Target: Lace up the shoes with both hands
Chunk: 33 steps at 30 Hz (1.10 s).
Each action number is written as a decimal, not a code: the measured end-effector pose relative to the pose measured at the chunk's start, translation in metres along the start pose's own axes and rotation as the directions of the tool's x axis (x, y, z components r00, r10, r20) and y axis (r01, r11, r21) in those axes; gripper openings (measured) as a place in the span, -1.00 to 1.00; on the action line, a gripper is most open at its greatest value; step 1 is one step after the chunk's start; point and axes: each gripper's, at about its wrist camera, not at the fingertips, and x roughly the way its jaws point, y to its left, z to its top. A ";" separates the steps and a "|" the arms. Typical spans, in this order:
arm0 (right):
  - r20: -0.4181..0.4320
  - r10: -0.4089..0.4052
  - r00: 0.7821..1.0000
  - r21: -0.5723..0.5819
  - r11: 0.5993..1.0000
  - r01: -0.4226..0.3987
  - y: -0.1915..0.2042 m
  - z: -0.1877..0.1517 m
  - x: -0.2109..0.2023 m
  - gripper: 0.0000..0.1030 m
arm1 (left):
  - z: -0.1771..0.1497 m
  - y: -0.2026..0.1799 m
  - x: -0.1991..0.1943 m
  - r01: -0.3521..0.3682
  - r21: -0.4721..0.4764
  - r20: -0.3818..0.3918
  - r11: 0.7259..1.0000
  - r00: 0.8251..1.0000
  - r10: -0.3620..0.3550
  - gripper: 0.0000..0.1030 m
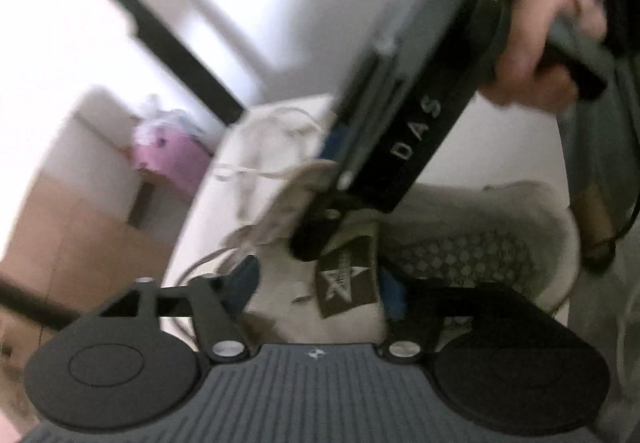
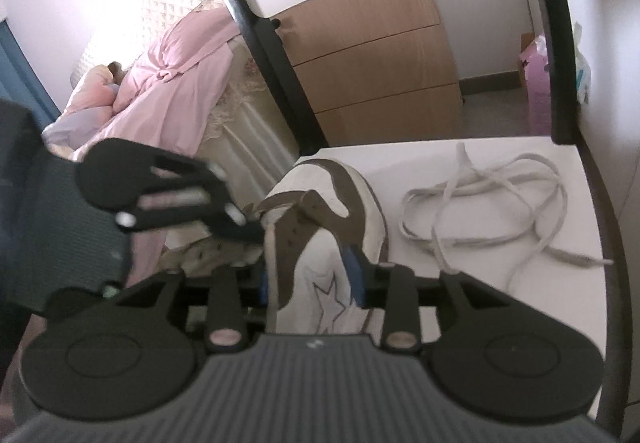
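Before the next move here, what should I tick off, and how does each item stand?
1. Shoe resting on the table: ok.
2. Lace lying loose on the table beside the shoe: ok.
3. Lace end held in a gripper: cannot tell.
4. Left gripper open, jaws wide on either side of the tongue: ok.
5. Right gripper gripping the shoe's upper: cannot tell; its pads flank it.
6. Grippers clear of each other: cannot tell; both crowd over the tongue.
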 end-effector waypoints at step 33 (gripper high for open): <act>-0.025 0.126 0.992 0.097 0.988 -0.123 0.021 -0.026 -0.030 -0.52 | -0.011 0.021 0.007 -0.103 -0.733 0.034 0.672 0.982 0.188 0.03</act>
